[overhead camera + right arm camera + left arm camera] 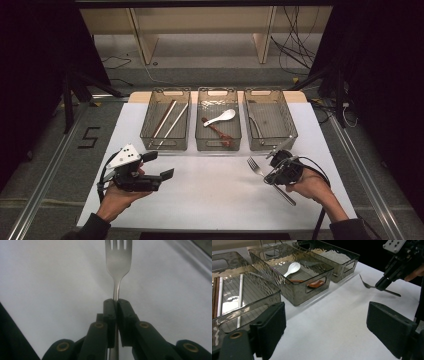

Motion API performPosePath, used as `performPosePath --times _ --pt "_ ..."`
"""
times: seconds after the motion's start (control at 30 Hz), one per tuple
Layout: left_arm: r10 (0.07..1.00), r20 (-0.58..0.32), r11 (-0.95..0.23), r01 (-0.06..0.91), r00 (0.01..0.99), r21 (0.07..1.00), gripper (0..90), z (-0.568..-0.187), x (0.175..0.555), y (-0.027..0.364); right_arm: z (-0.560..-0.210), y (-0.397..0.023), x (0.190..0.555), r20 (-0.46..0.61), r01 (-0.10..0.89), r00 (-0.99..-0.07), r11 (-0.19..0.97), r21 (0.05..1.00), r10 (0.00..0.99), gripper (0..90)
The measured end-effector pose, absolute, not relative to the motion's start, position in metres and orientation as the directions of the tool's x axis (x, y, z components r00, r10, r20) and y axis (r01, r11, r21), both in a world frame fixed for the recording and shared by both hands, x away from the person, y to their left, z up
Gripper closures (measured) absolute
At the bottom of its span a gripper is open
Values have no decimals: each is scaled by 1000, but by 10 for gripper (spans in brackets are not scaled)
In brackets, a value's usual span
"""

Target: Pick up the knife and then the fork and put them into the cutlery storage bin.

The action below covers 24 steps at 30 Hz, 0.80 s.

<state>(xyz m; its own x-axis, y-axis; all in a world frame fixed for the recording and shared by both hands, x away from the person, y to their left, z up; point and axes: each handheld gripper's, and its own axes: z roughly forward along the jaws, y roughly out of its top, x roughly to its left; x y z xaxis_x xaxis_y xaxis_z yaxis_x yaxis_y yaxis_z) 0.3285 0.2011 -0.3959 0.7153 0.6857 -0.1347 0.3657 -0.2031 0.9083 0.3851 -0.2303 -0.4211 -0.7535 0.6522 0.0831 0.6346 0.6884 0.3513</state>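
Right gripper (274, 167): jaws clenched on the neck of a metal fork (118, 263), held low over the white bench (210, 195) in front of the right bin (270, 120), tines forward, presumably for sorting by type; the handle end is hidden under the hand.

Left gripper (162, 175): jaws released, nothing between them, apparently idle.

Middle bin (218, 120): white spoon (220, 117) and a brown utensil, blurred.

Left bin (166, 119): chopsticks (168, 120); their number is unclear.
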Motion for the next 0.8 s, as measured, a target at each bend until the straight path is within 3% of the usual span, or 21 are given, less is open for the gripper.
performPosePath --times 0.8 --pt "693 -137 -197 369 708 909 155 -397 330 203 -352 -257 423 98 630 -664 484 607 741 860"
